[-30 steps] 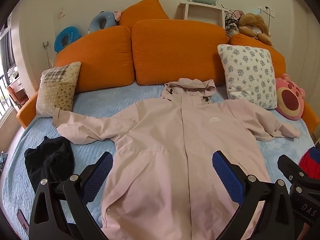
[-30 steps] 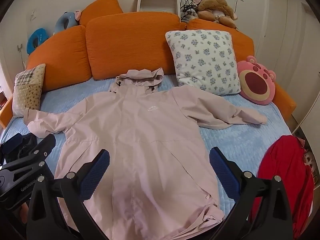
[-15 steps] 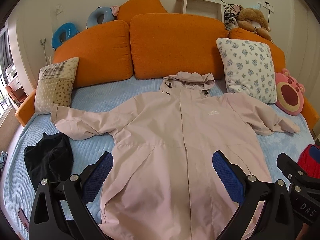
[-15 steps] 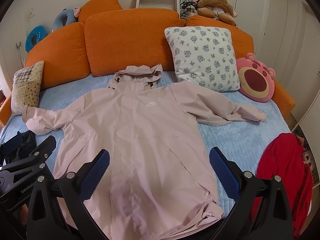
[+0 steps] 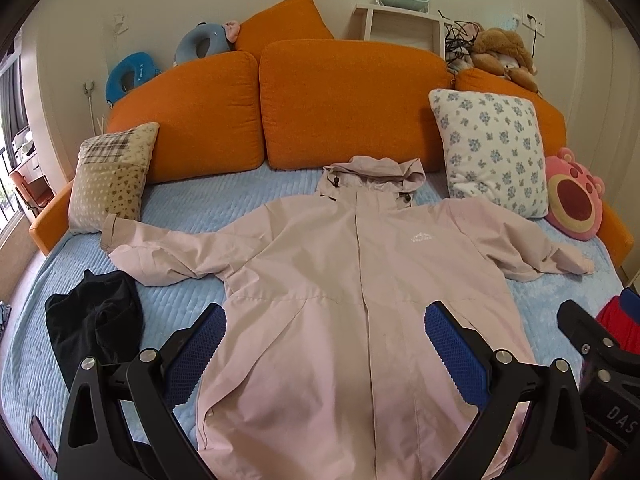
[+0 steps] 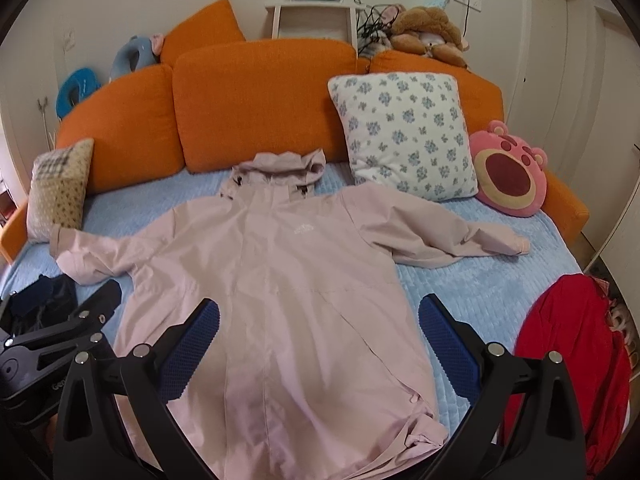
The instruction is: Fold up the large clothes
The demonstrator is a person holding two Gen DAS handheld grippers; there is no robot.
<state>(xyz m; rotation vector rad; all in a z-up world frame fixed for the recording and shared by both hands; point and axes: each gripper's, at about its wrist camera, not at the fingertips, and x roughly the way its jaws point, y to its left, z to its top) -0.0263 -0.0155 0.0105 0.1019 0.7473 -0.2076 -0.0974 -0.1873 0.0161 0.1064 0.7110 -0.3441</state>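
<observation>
— Both cameras are sitting a little higher and further back than a second ago, so more of the pale pink hooded jacket (image 5: pixel 360 300) is showing; the jacket itself is lying just as it was.

— Where is it lying?

— It is lying face up on the light blue quilted bed cover (image 5: pixel 224 204), hood toward the orange cushions (image 5: pixel 344 100), sleeves spreading out to each side, front closed.

— And the tools?

— The left gripper (image 5: pixel 324 348) is hovering over the lower half of the jacket with its blue-padded fingers (image 5: pixel 196 352) standing wide apart, gripping nothing. The right gripper (image 6: pixel 318 346) is doing the same, spread wide and empty.

— What else is lying around?

— A black crumpled garment (image 5: pixel 92 320) is lying on the cover just beside the jacket's left-hand sleeve, and a red garment (image 6: pixel 568 348) is lying at the bed's right edge. A white floral pillow (image 6: pixel 404 136) is leaning against the cushions.
</observation>
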